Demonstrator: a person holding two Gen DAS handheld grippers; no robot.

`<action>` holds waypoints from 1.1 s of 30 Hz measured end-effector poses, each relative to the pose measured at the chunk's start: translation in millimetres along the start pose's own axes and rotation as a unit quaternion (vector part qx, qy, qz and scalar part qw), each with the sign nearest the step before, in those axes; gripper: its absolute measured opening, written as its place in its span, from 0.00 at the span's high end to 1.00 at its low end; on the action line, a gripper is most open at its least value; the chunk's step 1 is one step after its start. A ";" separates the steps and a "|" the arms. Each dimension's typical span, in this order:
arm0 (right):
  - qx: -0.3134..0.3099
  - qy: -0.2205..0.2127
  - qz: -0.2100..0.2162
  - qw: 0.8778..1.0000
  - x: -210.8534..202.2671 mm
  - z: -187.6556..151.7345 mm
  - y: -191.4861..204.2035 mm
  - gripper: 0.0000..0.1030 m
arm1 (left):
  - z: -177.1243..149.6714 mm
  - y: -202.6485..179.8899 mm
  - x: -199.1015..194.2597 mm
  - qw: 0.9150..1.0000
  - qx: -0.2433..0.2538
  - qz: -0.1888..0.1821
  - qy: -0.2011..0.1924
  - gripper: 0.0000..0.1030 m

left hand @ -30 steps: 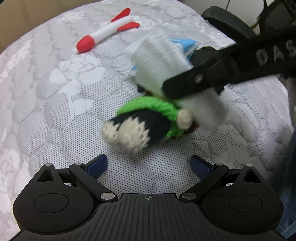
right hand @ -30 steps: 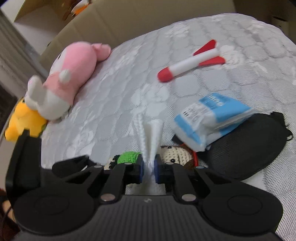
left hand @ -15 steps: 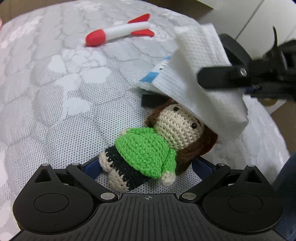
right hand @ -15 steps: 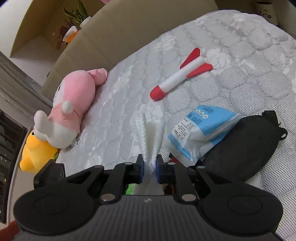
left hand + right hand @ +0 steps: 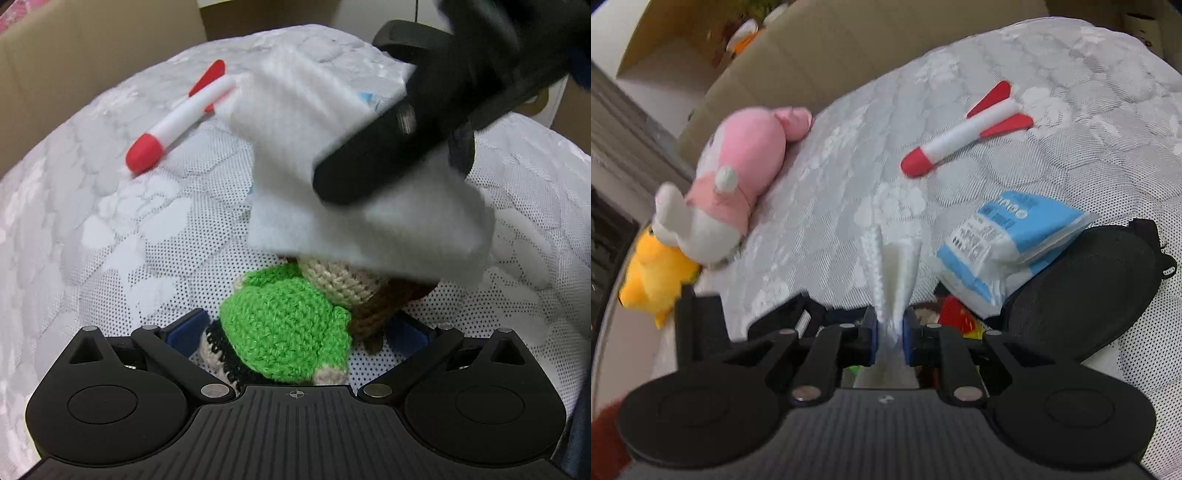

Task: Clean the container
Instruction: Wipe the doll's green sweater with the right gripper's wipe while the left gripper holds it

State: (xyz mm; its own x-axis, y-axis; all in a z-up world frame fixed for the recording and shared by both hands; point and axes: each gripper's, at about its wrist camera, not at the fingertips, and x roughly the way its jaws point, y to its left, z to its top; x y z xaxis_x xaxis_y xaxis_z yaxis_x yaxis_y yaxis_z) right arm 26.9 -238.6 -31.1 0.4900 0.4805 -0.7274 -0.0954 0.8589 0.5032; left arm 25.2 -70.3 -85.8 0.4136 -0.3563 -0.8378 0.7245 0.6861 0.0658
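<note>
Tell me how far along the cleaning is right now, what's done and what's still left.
Done: the right gripper is shut on a white wipe, with the blue wipe pack lying beside the black pouch. In hand: the left gripper stands open around the crochet doll, not pressing it, the wipe hanging above. Left: gripping and wiping; no wiping contact shows yet.

Soft, even indoor light falls on both views, bright on the white quilted bed cover (image 5: 110, 221) with only faint shadows under the toys. Fisheye bending curves the bed's edge and stretches the corners. In the left wrist view the white tissue (image 5: 332, 155) and the dark right tongs (image 5: 406, 147) are smeared by motion blur, while the crochet doll (image 5: 288, 332) stays fairly sharp. The right wrist view is mildly blurred throughout.
</note>
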 end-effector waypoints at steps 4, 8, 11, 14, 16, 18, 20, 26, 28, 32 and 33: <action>-0.036 0.009 -0.019 0.999 7.2 -2.9 8.7 0.84 | -3.5 -12.2 -2.4 0.999 0.028 0.035 -0.025 0.00; -0.033 -0.014 -0.016 0.999 1.8 -3.3 8.8 0.85 | -0.8 -40.7 -19.0 0.983 0.123 0.130 -0.049 0.29; 0.005 -0.036 0.011 0.999 -5.9 1.5 -0.9 0.85 | 2.4 -22.2 -21.7 0.979 0.082 0.184 -0.042 0.31; 0.020 -0.058 0.009 0.998 -9.7 3.9 -5.1 0.85 | 2.4 -8.2 -21.6 0.983 0.030 0.177 -0.025 0.32; 0.010 -0.077 0.014 0.997 -12.9 4.1 -0.9 0.85 | 2.2 -20.9 -21.1 0.986 0.052 0.158 -0.018 0.19; -0.005 -0.082 0.049 0.995 -14.5 4.2 6.8 0.85 | 2.1 -34.3 -20.7 0.987 0.076 0.139 -0.012 0.08; -0.015 -0.064 0.083 0.994 -7.6 3.8 14.4 0.85 | 5.4 -42.1 -28.0 0.990 0.074 0.117 -0.012 0.07; -0.041 -0.006 0.002 0.999 18.0 -1.4 20.4 0.87 | 15.0 -29.9 -44.4 0.999 -0.024 0.034 -0.002 0.04; -0.032 -0.007 -0.009 0.999 12.7 -2.4 14.9 0.87 | 17.4 -24.6 -46.3 0.999 -0.051 0.015 -0.003 0.04; -0.002 -0.018 -0.010 1.000 1.8 -3.0 4.9 0.87 | 20.6 -21.4 -46.5 0.998 -0.067 0.013 -0.002 0.04; -0.007 -0.020 -0.017 1.000 0.6 -2.4 4.8 0.87 | 20.6 -20.3 -44.6 0.997 -0.068 0.019 0.003 0.04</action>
State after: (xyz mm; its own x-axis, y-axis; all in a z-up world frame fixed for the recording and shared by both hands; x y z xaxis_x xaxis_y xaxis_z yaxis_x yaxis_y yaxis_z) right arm 24.7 -233.8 -30.2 0.5279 0.4436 -0.7242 -0.0898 0.8771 0.4718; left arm 3.4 -81.4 -38.6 0.4348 -0.3249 -0.8398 0.6268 0.7789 0.0232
